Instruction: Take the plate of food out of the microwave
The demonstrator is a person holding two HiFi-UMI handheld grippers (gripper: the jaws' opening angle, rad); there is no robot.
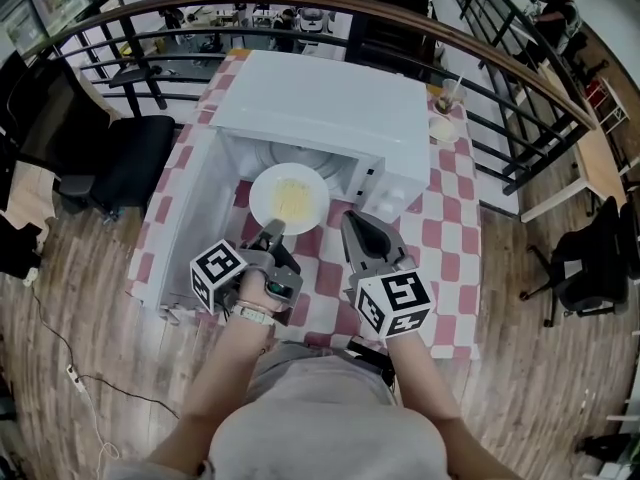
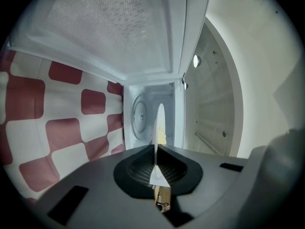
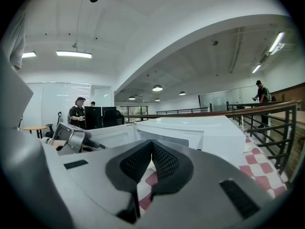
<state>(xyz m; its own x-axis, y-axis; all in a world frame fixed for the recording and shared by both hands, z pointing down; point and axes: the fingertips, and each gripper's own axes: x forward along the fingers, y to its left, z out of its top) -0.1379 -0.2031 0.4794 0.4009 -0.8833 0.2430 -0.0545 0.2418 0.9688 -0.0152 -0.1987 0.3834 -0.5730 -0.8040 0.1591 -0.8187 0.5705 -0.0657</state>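
one plate (image 1: 262, 196) in left gripper (image 1: 272, 230)

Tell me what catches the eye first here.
A white plate of yellow food is at the mouth of the open white microwave, pinched at its near rim by the left gripper. The right gripper hovers shut and empty beside it, over the red-checked tablecloth.
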